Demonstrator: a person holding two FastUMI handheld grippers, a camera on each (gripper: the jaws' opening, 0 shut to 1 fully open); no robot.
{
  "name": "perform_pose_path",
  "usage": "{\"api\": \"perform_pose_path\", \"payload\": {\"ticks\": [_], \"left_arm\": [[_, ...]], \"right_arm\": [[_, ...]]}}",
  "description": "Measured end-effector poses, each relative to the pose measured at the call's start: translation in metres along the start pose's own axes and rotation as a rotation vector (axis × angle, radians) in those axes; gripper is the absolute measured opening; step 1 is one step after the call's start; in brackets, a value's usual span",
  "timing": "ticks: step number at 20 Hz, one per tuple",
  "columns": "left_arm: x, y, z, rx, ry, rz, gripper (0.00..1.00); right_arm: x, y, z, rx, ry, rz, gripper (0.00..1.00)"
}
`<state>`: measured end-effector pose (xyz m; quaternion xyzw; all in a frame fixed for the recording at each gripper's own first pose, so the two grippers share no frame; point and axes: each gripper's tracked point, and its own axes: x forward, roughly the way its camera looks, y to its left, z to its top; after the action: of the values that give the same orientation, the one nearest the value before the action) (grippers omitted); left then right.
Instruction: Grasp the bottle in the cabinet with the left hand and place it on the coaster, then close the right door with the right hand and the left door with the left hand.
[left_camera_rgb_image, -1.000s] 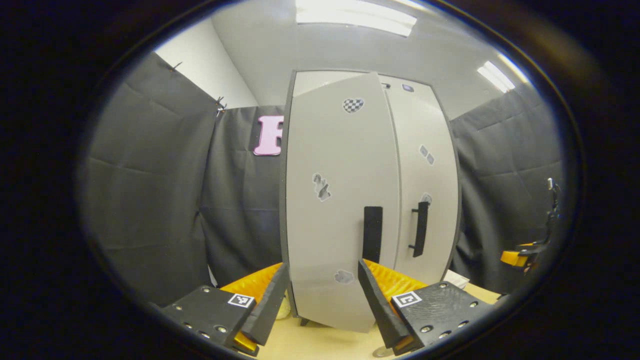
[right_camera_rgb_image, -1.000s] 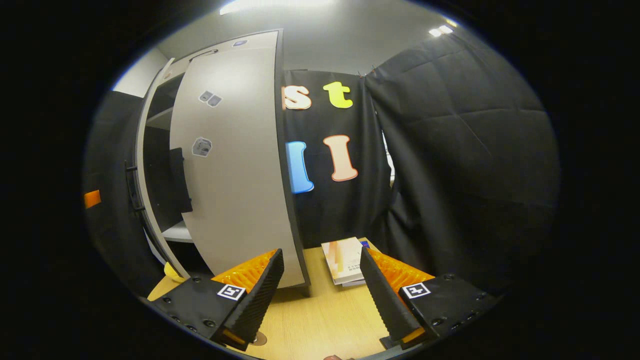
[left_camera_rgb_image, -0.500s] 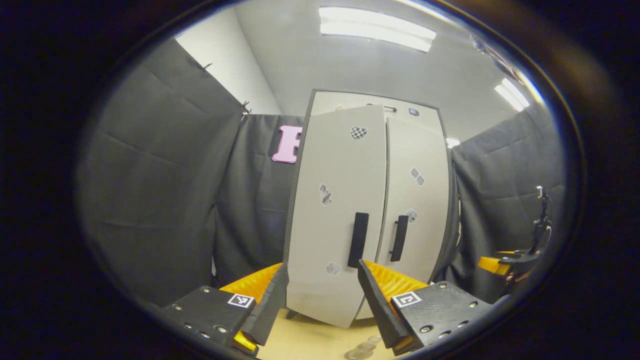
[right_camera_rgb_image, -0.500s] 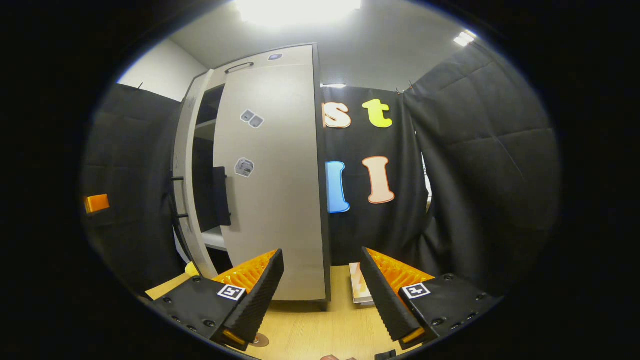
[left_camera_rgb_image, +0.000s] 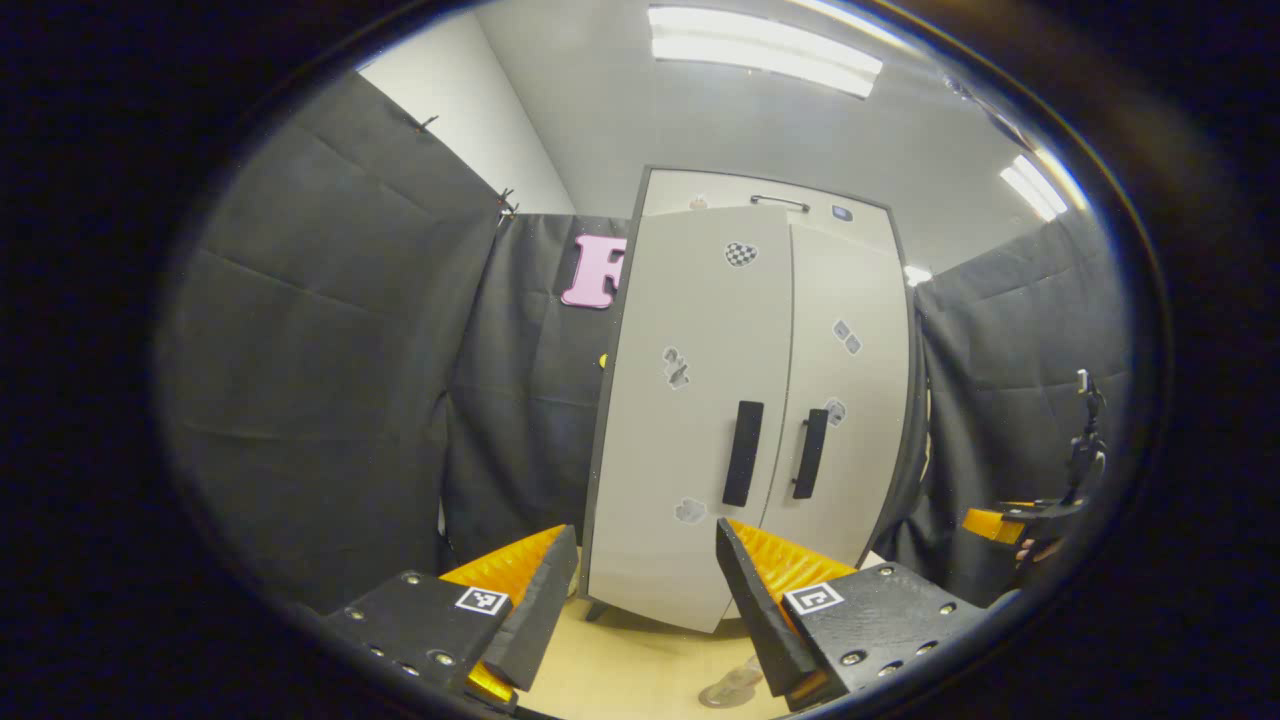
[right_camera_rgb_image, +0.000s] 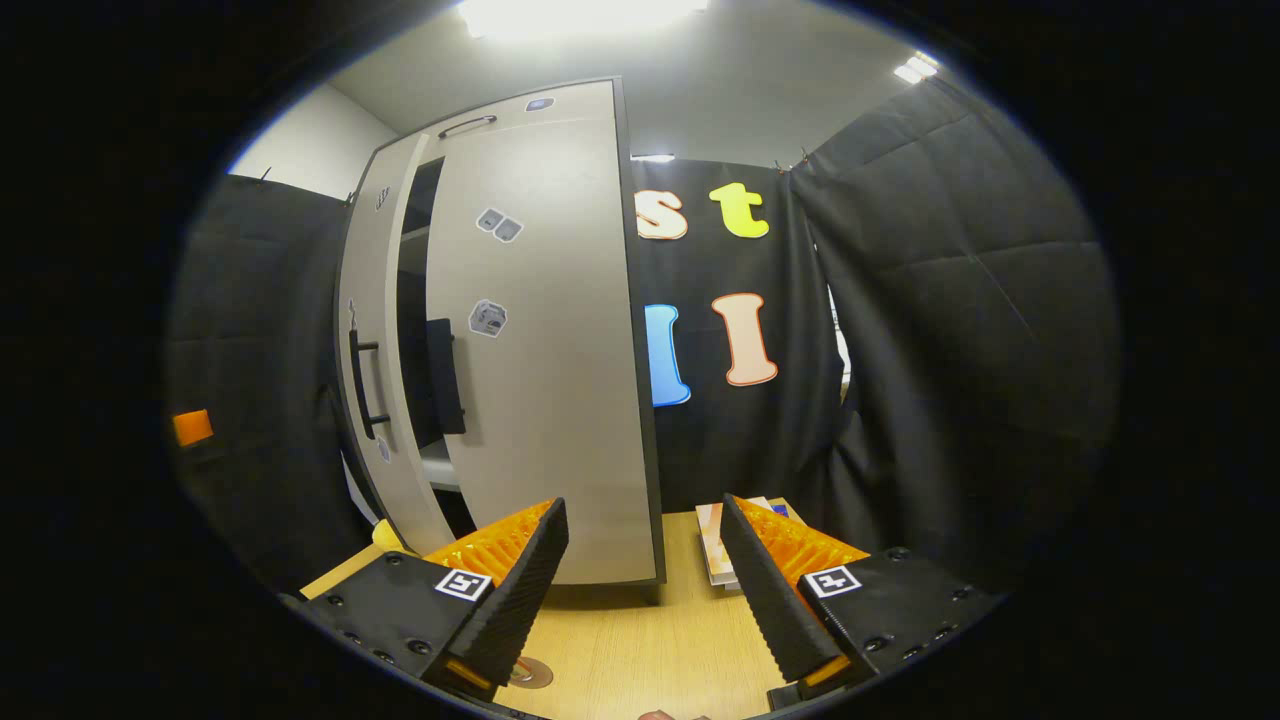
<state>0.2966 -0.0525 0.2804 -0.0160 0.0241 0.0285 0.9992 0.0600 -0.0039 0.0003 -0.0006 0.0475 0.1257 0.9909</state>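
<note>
Both the left gripper (left_camera_rgb_image: 640, 600) and the right gripper (right_camera_rgb_image: 645, 590) are being held wide open, with nothing gripped. The bottle (left_camera_rgb_image: 735, 685) is being glimpsed on the table (left_camera_rgb_image: 630, 670), below the cabinet (left_camera_rgb_image: 750, 420). The left door (right_camera_rgb_image: 375, 350) is being left ajar (a gap is showing beside the right door (right_camera_rgb_image: 550, 350)), so an incomplete closing is being risked. No readable writing is being made out on the door stickers.
</note>
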Motion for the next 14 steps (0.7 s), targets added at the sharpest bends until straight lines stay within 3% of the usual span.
{"api": "perform_pose_path", "payload": {"ticks": [6, 14], "left_arm": [[0.002, 0.013, -0.014, -0.016, 0.013, -0.044, 0.84], [0.011, 0.017, -0.029, -0.026, 0.017, -0.097, 0.89]], "right_arm": [[-0.01, 0.018, 0.003, -0.009, -0.013, -0.008, 0.98], [-0.028, 0.01, -0.01, -0.022, -0.008, -0.077, 0.98]]}}
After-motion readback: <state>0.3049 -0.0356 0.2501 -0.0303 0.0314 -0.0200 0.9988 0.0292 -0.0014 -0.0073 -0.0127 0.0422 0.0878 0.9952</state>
